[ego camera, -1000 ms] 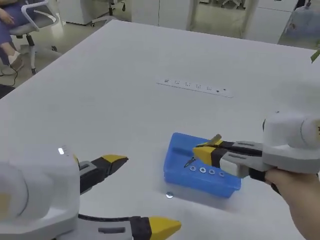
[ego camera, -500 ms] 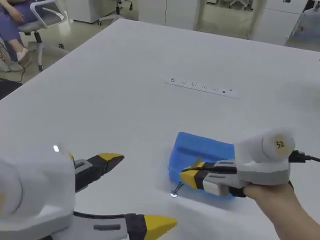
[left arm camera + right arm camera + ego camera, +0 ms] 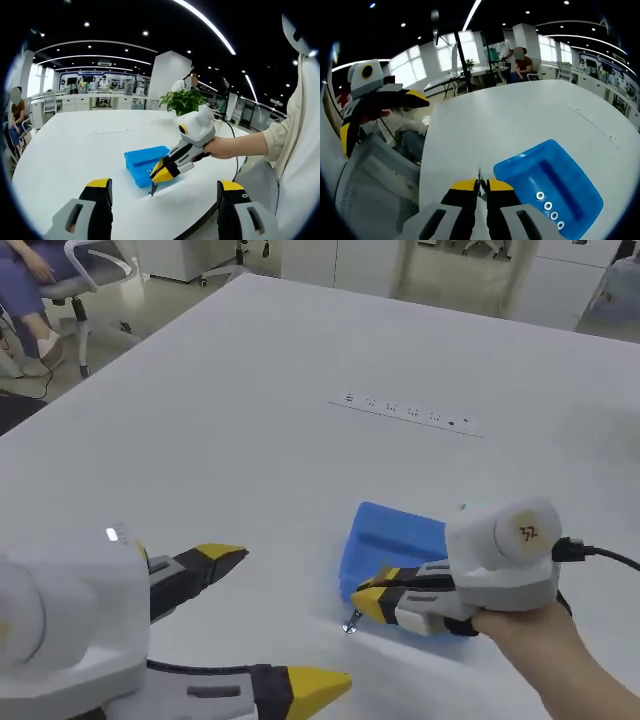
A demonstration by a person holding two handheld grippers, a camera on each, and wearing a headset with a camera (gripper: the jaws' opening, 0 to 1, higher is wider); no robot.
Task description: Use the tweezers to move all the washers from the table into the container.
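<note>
**Head view.** The grey left gripper (image 3: 270, 622) with yellow-tipped jaws sits at lower left, jaws spread wide and holding nothing. At lower right a hand (image 3: 535, 640) holds the right gripper (image 3: 368, 598), whose jaws are clamped on thin metal tweezers (image 3: 352, 621). The tweezers' tip points down at the white table (image 3: 250, 420), just beside the near wall of the blue rectangular plastic container (image 3: 395, 535). What lies under the tip is too small to tell.

**Left gripper view.** Its own jaws stand far apart at the bottom. The right gripper is at centre, with the tweezers' tip at the table beside the container.

**Right gripper view.** Its own jaws are nearly together at bottom centre, pinching the tweezers. At lower right, the container holds 4 small silver ring washers (image 3: 547, 205) in a row.
</note>
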